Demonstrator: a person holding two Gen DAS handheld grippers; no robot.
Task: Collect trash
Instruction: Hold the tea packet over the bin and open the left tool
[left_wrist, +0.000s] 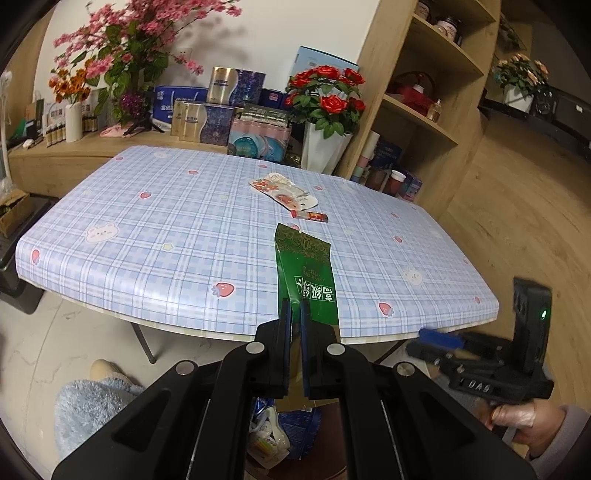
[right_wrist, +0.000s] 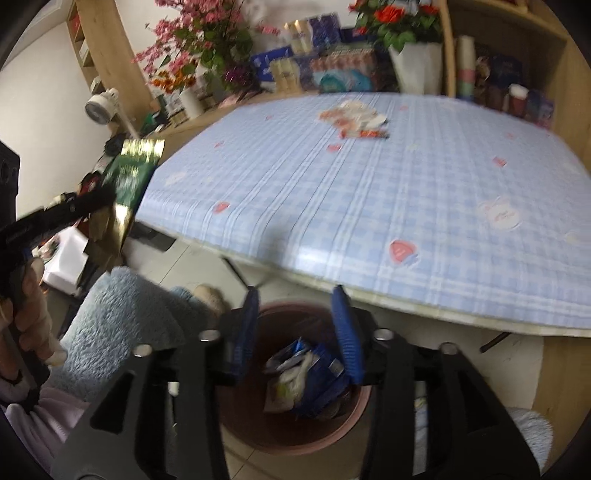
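My left gripper (left_wrist: 295, 310) is shut on a green foil packet (left_wrist: 306, 266) and holds it upright in front of the table's near edge; the packet also shows in the right wrist view (right_wrist: 129, 177). My right gripper (right_wrist: 295, 295) is open and empty above a pink trash bin (right_wrist: 236, 424) that holds several wrappers (right_wrist: 306, 380). On the plaid tablecloth (left_wrist: 184, 229) lie a white and red wrapper (left_wrist: 284, 192) and a small red packet (left_wrist: 310, 215); they also show, blurred, in the right wrist view (right_wrist: 354, 118).
Flower vases (left_wrist: 325, 147), boxes (left_wrist: 221, 122) and a wooden shelf (left_wrist: 417, 92) stand behind the table. The person's fluffy blue slippers (right_wrist: 129, 317) are on the floor beside the bin. The right gripper's body (left_wrist: 498, 365) shows at the lower right of the left wrist view.
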